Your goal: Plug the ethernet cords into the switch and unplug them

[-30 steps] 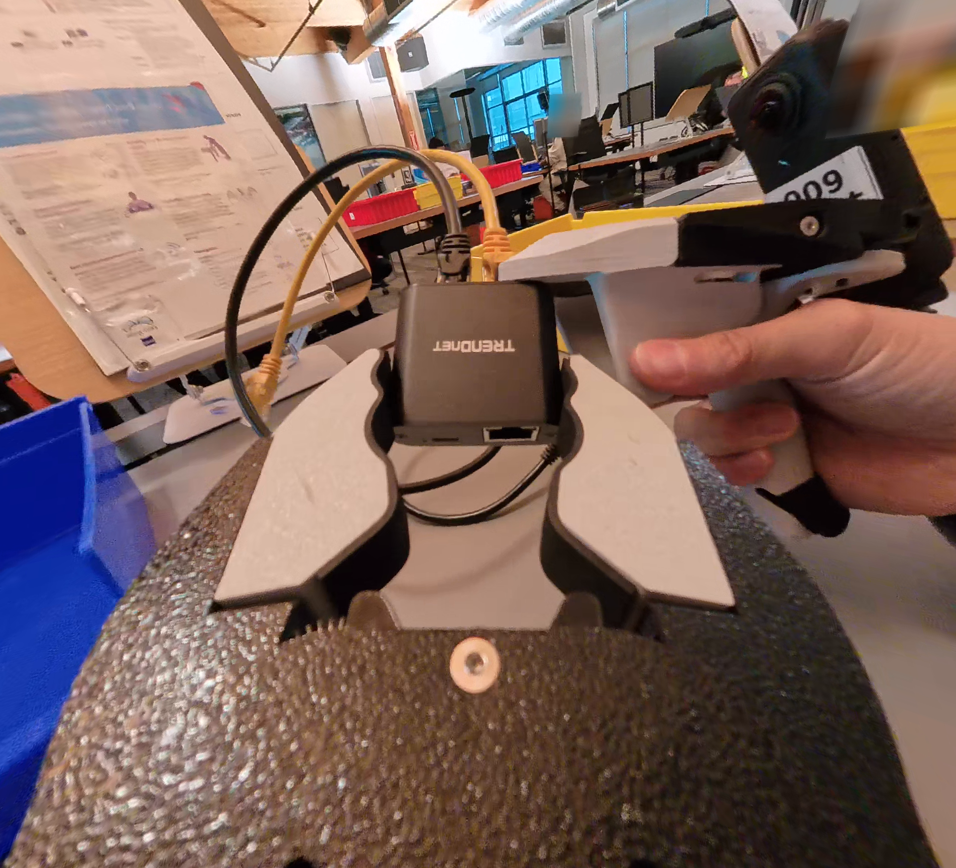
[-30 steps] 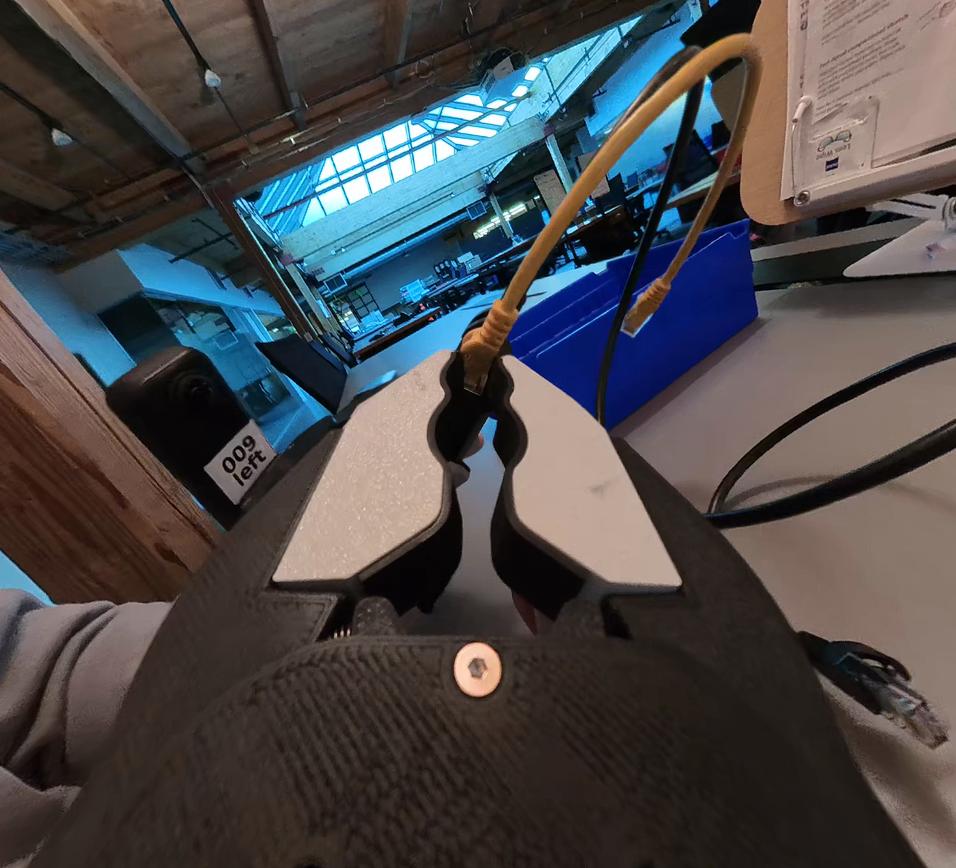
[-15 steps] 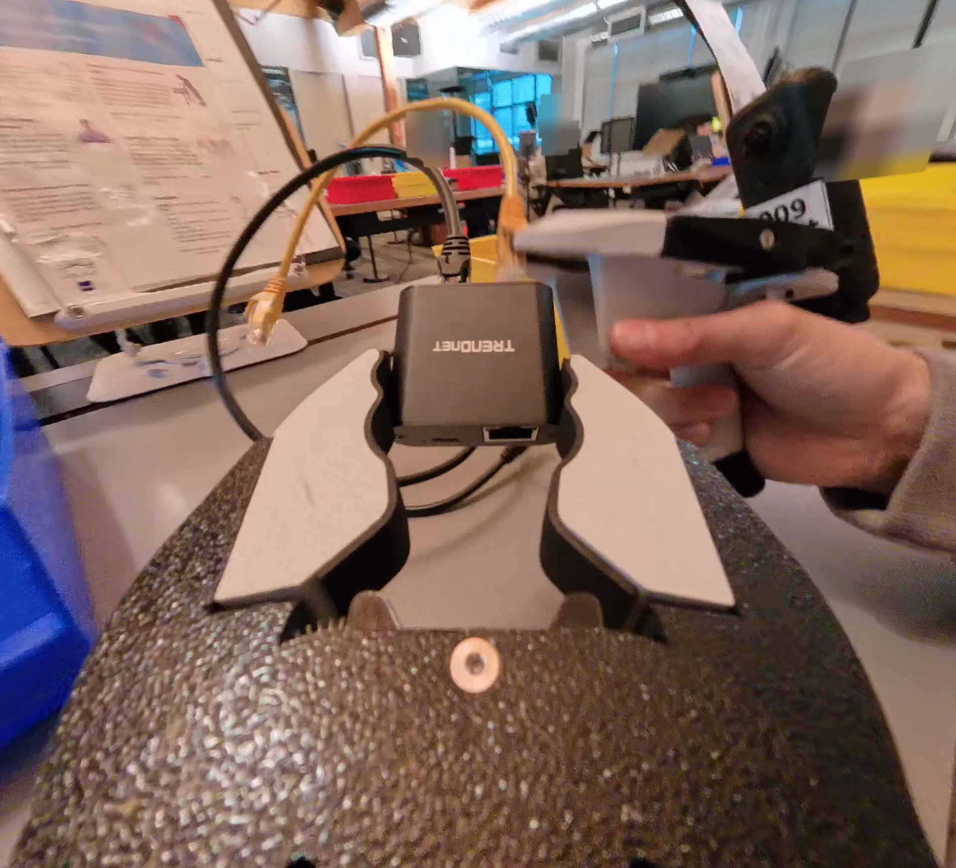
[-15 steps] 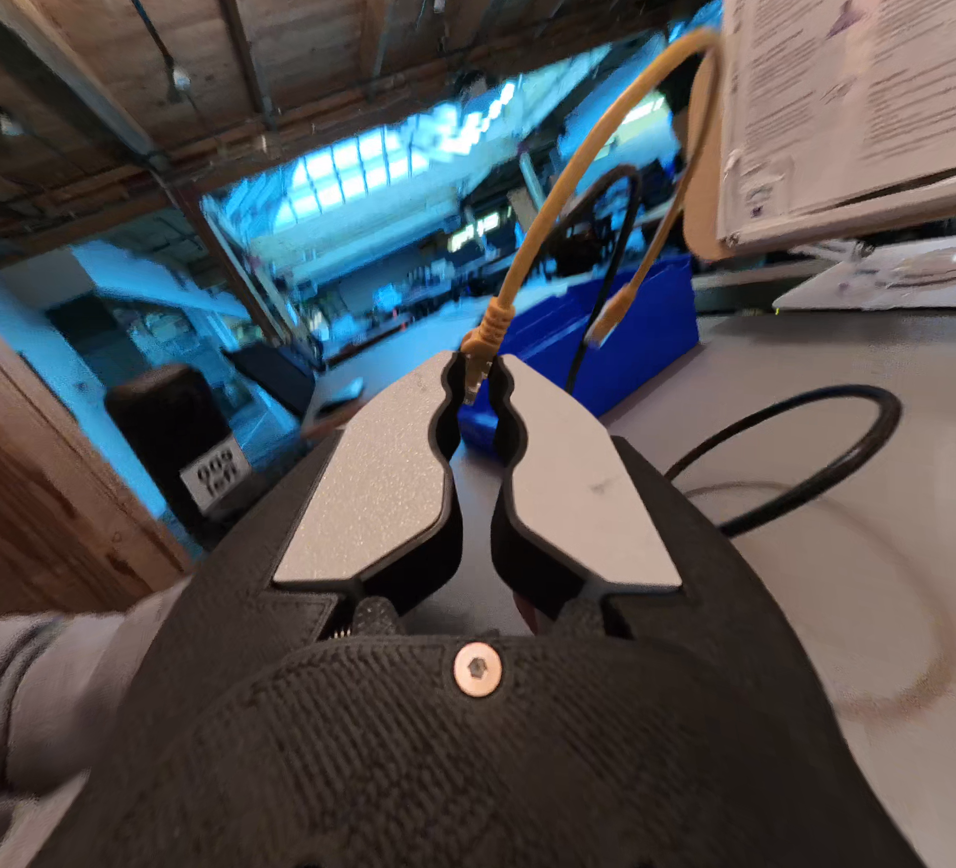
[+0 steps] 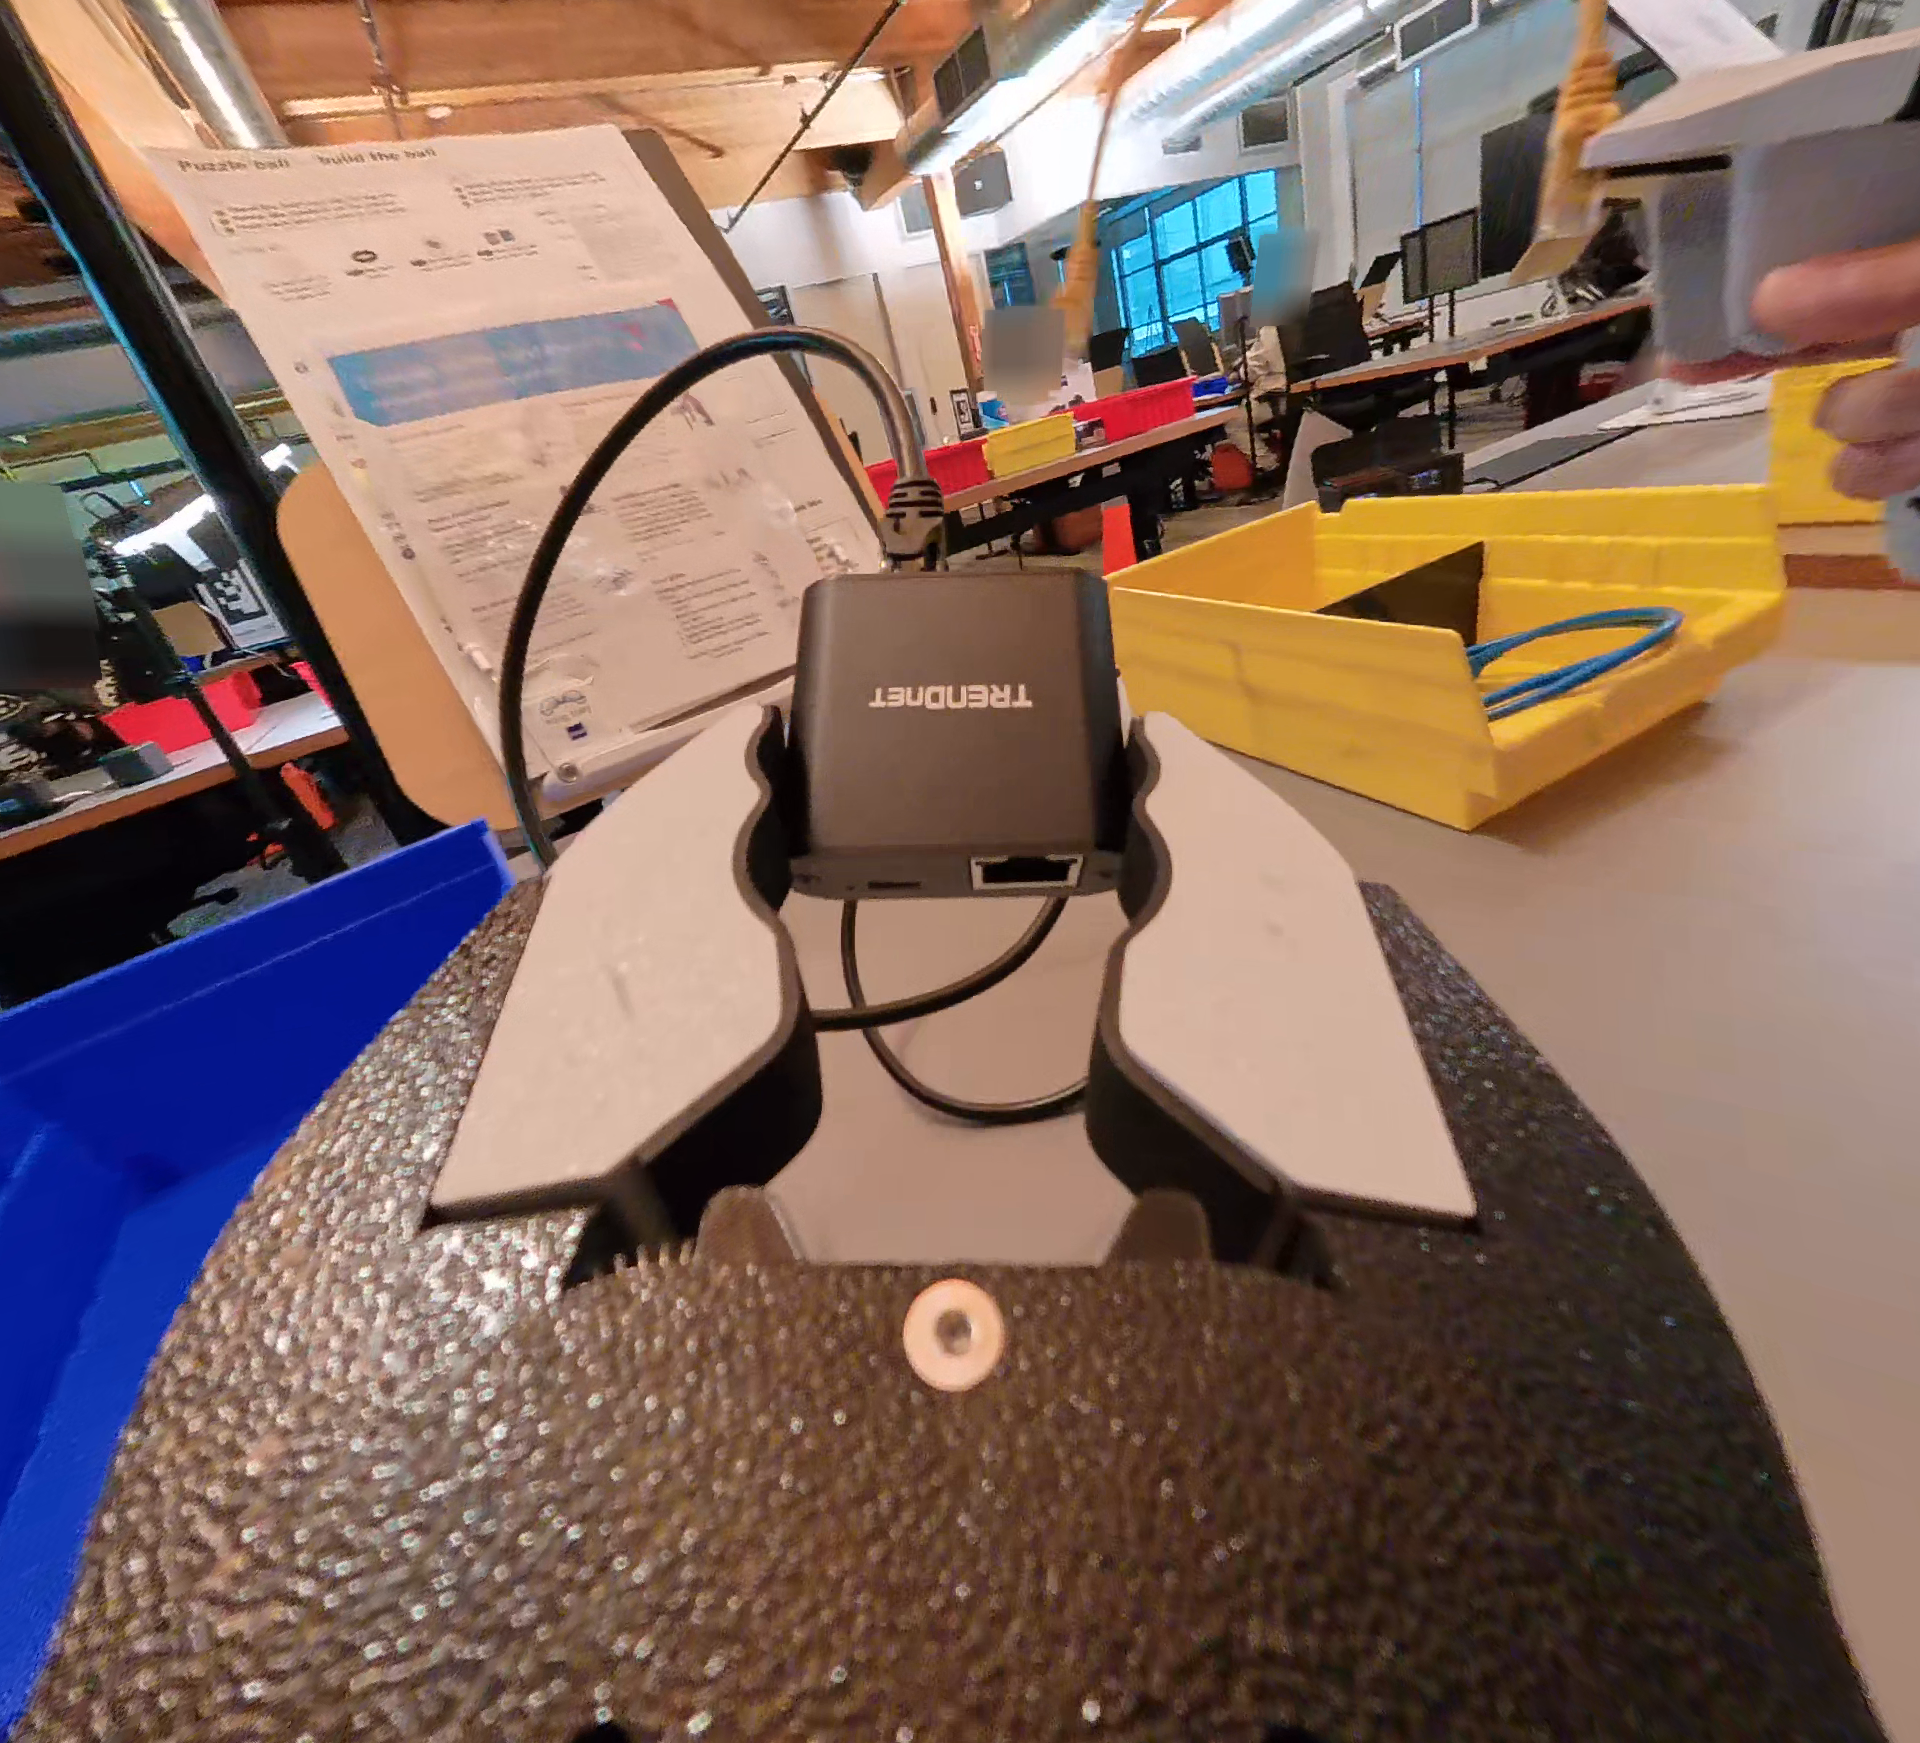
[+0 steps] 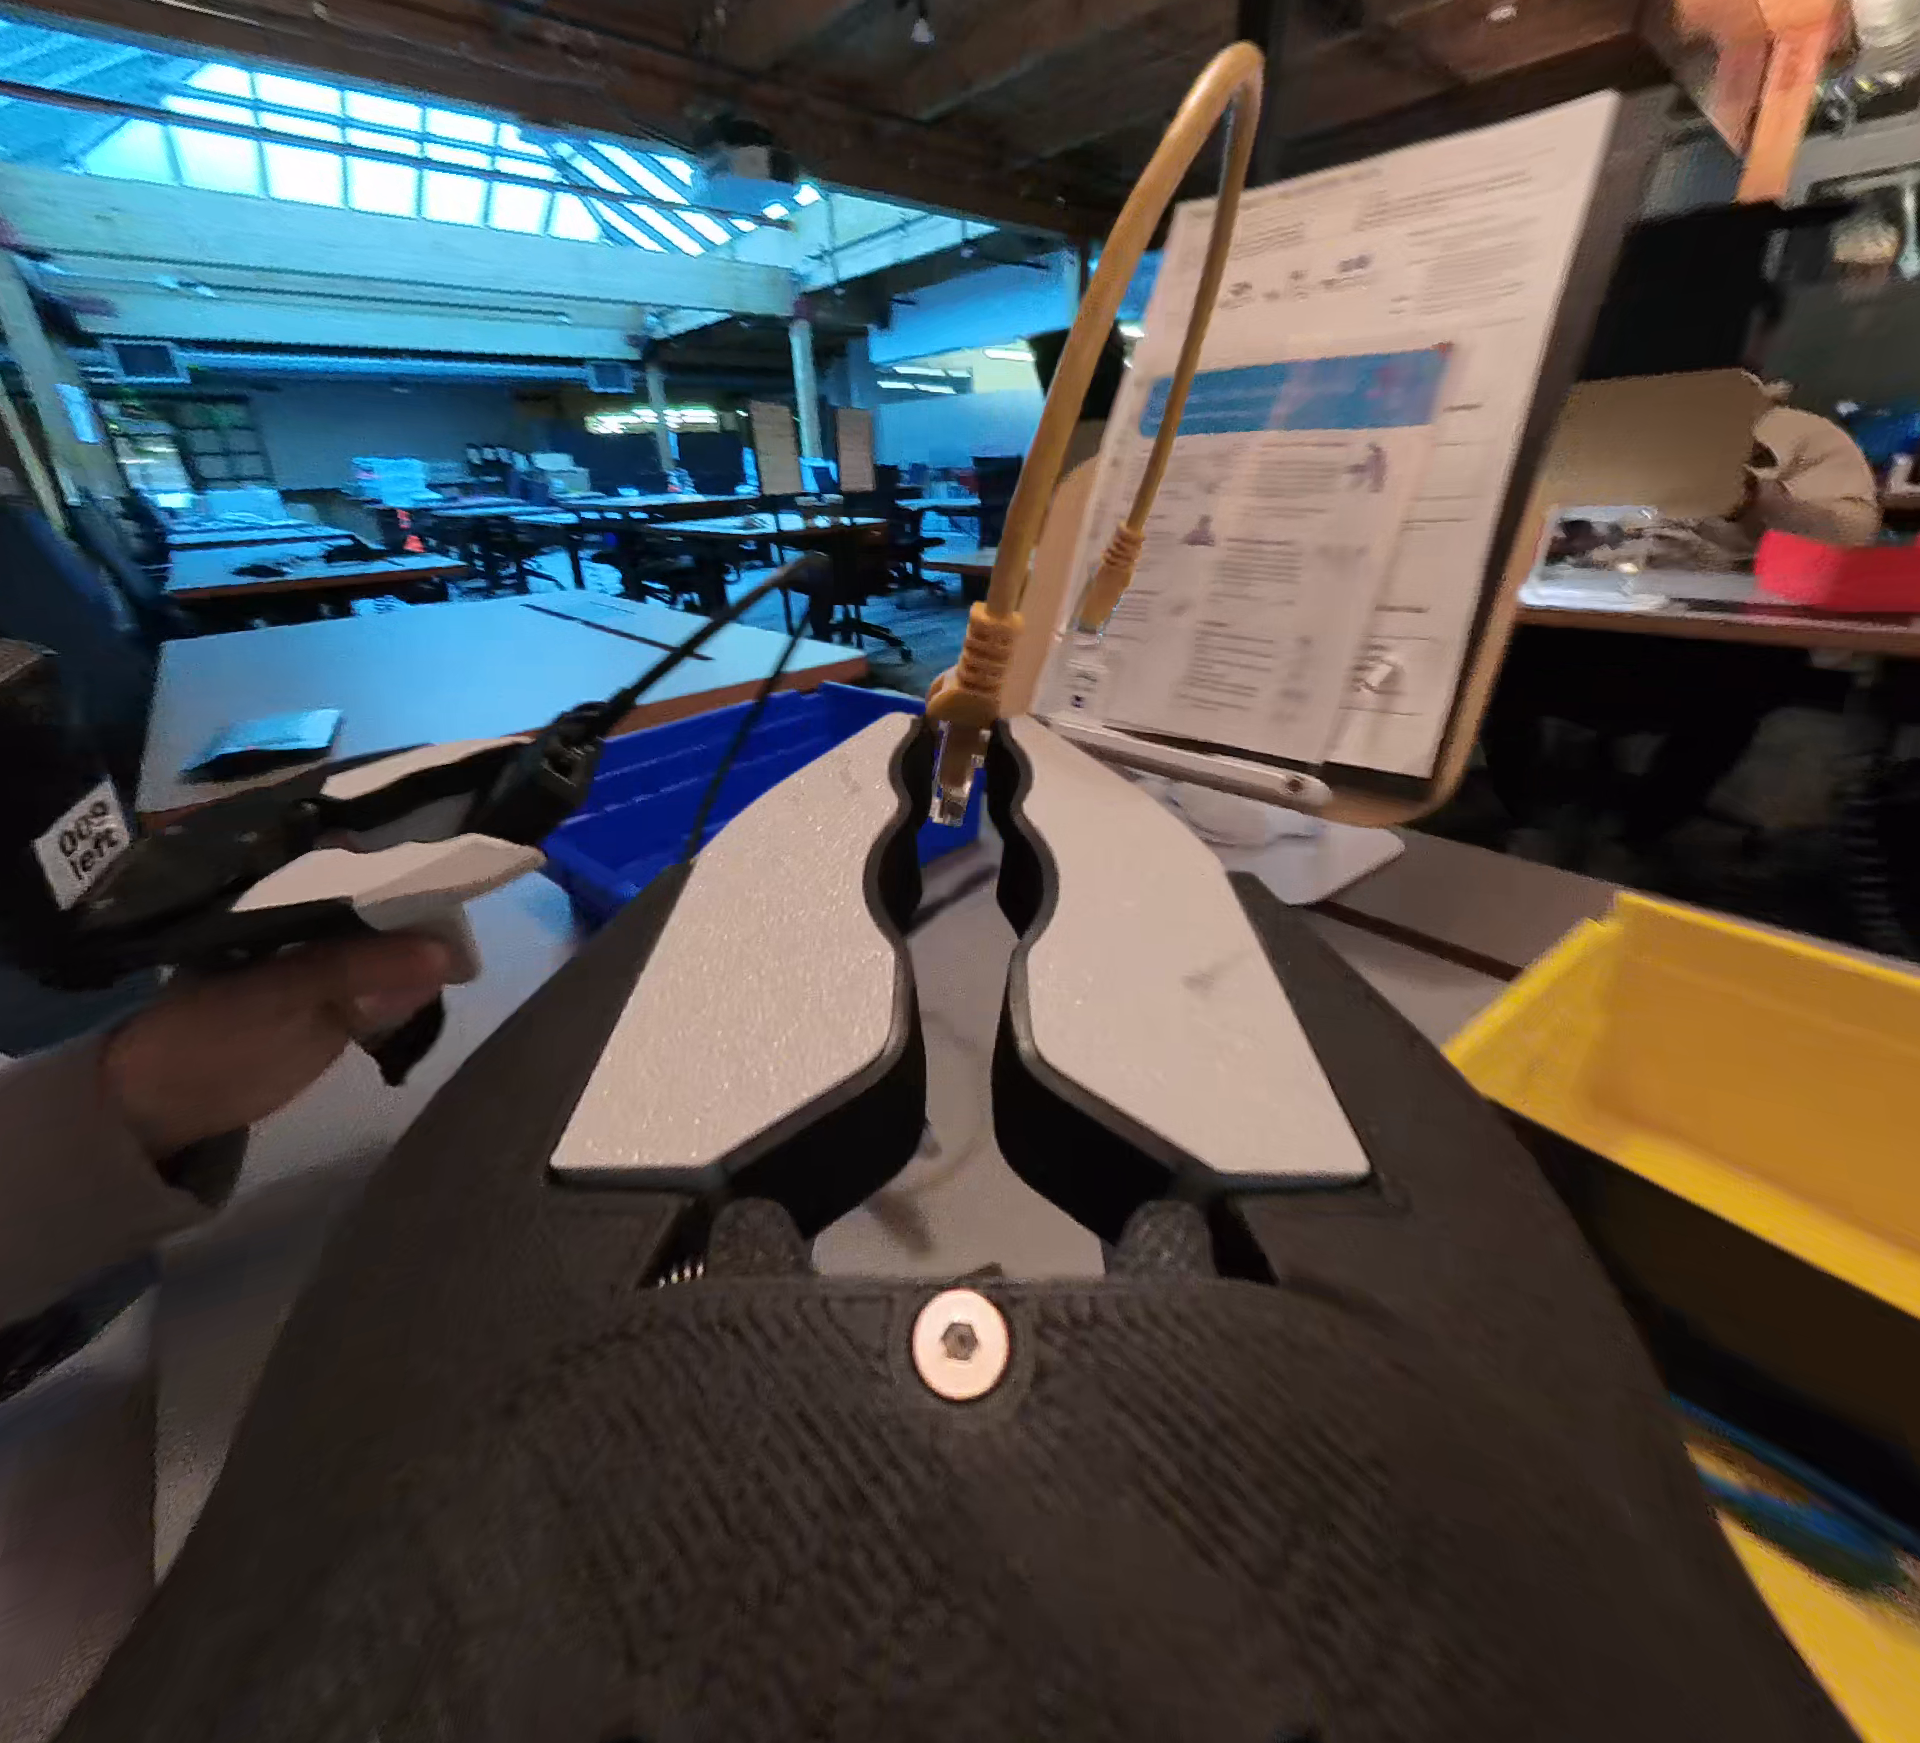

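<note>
Now my right claw [image 6: 956,763] has pulled the yellow cord [image 6: 1091,363] out, pinching its stiff plug; my left claw [image 5: 951,794] clamps the light switch [image 5: 951,717] by its sides.

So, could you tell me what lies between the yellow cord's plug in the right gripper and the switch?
Only open air. In the left wrist view the yellow plug hangs up and to the right of the switch; the yellow bin sits lower, beside it.

yellow cord [image 5: 1569,104]: blurred | switch [image 5: 951,717] far ports: hidden
</note>
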`<move>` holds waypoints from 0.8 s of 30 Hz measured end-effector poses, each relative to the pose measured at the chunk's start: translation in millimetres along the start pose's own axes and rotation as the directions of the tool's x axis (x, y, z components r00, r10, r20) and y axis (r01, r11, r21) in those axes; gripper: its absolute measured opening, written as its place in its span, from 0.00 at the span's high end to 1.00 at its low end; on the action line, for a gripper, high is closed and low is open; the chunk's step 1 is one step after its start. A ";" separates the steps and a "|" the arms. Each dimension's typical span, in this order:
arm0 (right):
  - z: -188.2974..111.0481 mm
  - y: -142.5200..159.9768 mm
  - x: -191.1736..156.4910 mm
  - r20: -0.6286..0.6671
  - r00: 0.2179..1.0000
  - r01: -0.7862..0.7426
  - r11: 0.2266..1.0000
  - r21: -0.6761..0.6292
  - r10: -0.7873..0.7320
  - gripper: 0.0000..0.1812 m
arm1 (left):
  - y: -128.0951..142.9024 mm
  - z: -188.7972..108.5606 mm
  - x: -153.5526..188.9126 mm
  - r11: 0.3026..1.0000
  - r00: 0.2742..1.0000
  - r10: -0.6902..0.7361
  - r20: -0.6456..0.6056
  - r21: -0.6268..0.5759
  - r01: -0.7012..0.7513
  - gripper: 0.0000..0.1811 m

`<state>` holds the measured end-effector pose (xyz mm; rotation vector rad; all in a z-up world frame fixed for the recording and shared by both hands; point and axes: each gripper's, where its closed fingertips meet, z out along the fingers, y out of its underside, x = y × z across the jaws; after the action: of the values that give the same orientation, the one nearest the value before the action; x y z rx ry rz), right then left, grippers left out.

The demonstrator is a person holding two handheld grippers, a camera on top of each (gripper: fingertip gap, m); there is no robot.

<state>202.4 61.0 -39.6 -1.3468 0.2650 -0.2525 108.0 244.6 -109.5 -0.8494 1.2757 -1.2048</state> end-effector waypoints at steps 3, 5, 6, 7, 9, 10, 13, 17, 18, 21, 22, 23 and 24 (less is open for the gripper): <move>-24.9 -3.6 24.4 -0.018 0.999 -0.029 0.998 -0.058 0.028 0.94 | 1.9 -0.9 -3.8 1.000 1.000 -0.002 -0.010 -0.012 0.002 0.66; -46.8 3.0 34.7 -0.005 1.000 0.008 0.981 -0.195 -0.009 0.94 | 3.2 -1.3 -5.3 1.000 1.000 -0.006 -0.011 -0.019 0.005 0.66; -59.8 11.8 40.9 -0.004 1.000 0.015 0.957 -0.288 -0.017 0.94 | 4.0 -1.1 -5.0 1.000 1.000 -0.006 -0.016 -0.023 0.005 0.66; -73.2 17.4 53.2 -0.046 0.998 0.021 0.940 -0.342 -0.039 0.94 | 4.3 -0.8 -5.3 1.000 1.000 -0.005 -0.016 -0.023 0.004 0.66; -96.1 27.2 67.7 -0.074 0.997 -0.007 0.915 -0.403 -0.024 0.94 | 6.3 0.2 -3.9 1.000 1.000 -0.011 -0.026 -0.029 0.011 0.66; -104.2 28.1 75.8 -0.099 0.995 -0.030 0.916 -0.399 -0.011 0.94 | 7.4 0.7 -3.0 0.999 0.999 -0.014 -0.029 -0.032 0.013 0.66; -118.8 34.2 93.7 -0.143 0.987 -0.117 0.924 -0.363 0.069 0.94 | 10.3 2.0 1.1 0.999 0.999 -0.015 -0.041 -0.039 0.013 0.66; -115.2 67.7 100.6 -0.114 0.977 -0.210 0.884 -0.419 0.178 0.94 | 12.6 3.7 5.8 0.999 0.999 -0.012 -0.053 -0.047 0.010 0.66; -110.2 71.2 100.2 -0.102 0.975 -0.222 0.884 -0.411 0.198 0.94 | 13.2 3.9 6.0 0.999 0.999 -0.012 -0.051 -0.047 0.009 0.66; -94.5 70.0 84.2 0.013 0.955 -0.271 0.887 -0.375 0.298 0.94 | 15.4 4.7 8.8 0.998 0.998 -0.021 -0.059 -0.053 0.018 0.66; -91.6 70.7 90.3 -0.020 0.956 -0.281 0.889 -0.362 0.294 0.94 | 15.5 4.8 9.6 0.998 0.998 -0.019 -0.061 -0.053 0.015 0.66; -91.0 75.5 99.3 -0.072 0.952 -0.302 0.878 -0.372 0.297 0.94 | 16.0 5.2 11.1 0.998 0.998 -0.019 -0.068 -0.055 0.015 0.66; -92.6 83.4 111.3 -0.145 0.943 -0.333 0.858 -0.391 0.300 0.94 | 16.7 5.5 12.1 0.998 0.997 -0.020 -0.072 -0.058 0.016 0.66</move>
<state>279.0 -44.0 -144.7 -1.6844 0.6299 0.0350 115.1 235.7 -127.6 -0.8672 1.3690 -1.2280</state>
